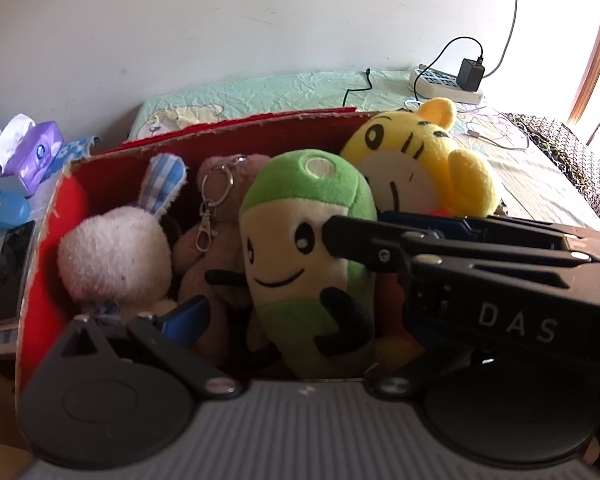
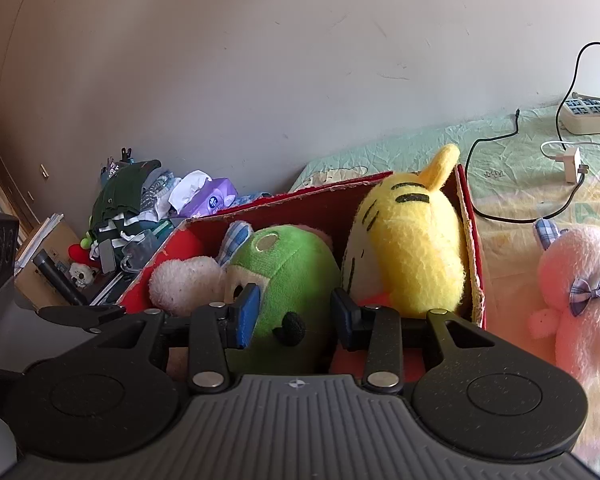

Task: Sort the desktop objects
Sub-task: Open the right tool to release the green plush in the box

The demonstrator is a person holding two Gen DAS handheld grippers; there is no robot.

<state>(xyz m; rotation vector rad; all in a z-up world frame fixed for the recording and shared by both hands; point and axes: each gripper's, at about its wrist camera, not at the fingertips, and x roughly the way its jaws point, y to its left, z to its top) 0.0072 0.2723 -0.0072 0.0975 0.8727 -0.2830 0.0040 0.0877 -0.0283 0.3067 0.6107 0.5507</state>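
1. While the red box (image 2: pixel 470 240) on the bed already holds four plush toys, a pink plush (image 2: pixel 576 300) lies outside, just right of it.
2. Right gripper (image 2: pixel 296 318): jaws apart around the green plush (image 2: pixel 292 276), apparently just placed.
3. Left gripper (image 1: pixel 284 308): jaws wide apart, empty.

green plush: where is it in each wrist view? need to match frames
Left wrist: green plush stands centre frame in the red box, the right gripper's finger crossing its face.
Right wrist: centre, low, between the right gripper fingers.
Shared landmark: yellow tiger plush, just right of it in both views.
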